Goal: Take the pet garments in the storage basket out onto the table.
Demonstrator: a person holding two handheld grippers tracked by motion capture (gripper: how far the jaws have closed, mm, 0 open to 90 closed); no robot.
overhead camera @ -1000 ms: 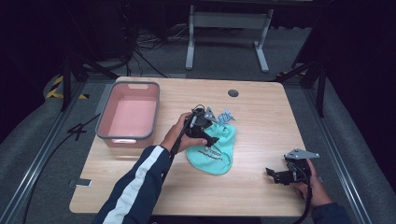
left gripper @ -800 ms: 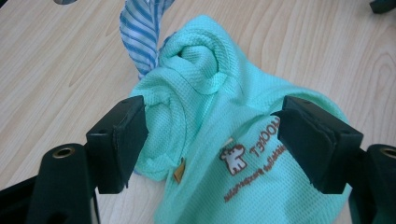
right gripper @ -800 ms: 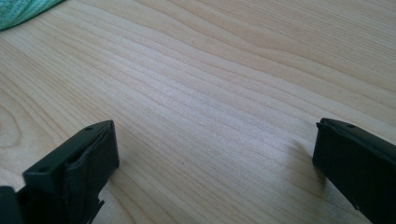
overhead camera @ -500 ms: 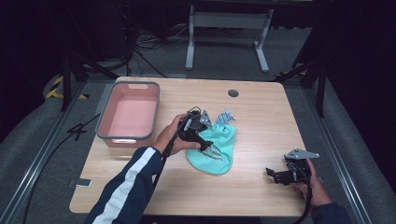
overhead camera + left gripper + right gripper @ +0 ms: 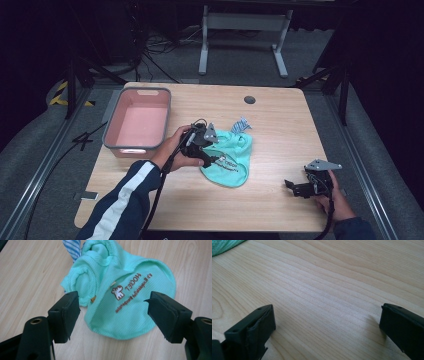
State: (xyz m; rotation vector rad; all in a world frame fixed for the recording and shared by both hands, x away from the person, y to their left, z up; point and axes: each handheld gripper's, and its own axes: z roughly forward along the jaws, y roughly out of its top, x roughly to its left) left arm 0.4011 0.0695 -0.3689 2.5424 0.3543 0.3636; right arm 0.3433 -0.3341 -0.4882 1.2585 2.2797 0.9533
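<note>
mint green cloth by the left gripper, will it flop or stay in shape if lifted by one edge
The mint green cloth lies rumpled, with folds and a rolled edge, so it will probably droop. It looks thin, so likely light. Its textured weave should resist slipping.

Navy sleeve (image 5: 125, 202) with white stripe; black grippers trailing black cables.

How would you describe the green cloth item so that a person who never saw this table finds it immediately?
Start at the light wooden table and find the pink plastic bin on its left part. Just to the right of it, near the table's middle, lies a crumpled mint-green knitted cloth. It alone carries brown printed lettering, and a blue-and-white striped fabric piece peeks from beneath it.
</note>
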